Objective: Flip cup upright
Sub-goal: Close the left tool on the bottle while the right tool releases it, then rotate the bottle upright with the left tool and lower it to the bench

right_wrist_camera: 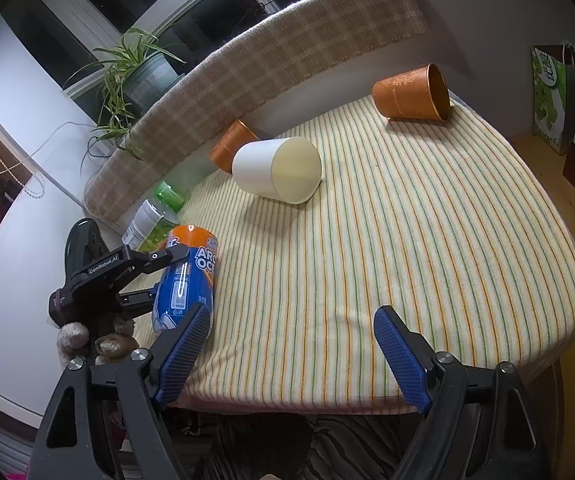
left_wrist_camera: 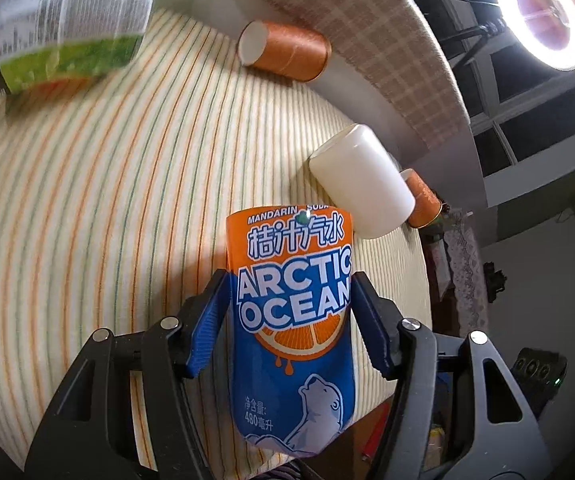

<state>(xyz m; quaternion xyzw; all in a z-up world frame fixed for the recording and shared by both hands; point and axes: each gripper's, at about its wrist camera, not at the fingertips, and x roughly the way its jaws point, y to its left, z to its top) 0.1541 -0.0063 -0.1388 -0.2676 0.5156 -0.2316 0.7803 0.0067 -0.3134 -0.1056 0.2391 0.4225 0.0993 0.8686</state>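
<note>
My left gripper [left_wrist_camera: 289,316] is shut on a blue and orange Arctic Ocean soda bottle [left_wrist_camera: 291,320], held near the towel's left front corner; it also shows in the right wrist view [right_wrist_camera: 185,280]. A white cup [right_wrist_camera: 277,170] lies on its side mid-towel, mouth toward the right gripper; it shows in the left wrist view [left_wrist_camera: 361,180]. An orange cup [right_wrist_camera: 411,94] lies on its side at the far right. Another orange cup [right_wrist_camera: 231,146] lies behind the white one. My right gripper [right_wrist_camera: 291,356] is open and empty over the towel's front edge.
A striped towel [right_wrist_camera: 407,240] covers the table. A green-label bottle [right_wrist_camera: 153,220] lies at the left by the plaid backrest [right_wrist_camera: 267,64]. A potted plant [right_wrist_camera: 135,76] stands behind. Boxes [right_wrist_camera: 551,100] stand at the right. A ring light [left_wrist_camera: 547,12] shines beyond the table.
</note>
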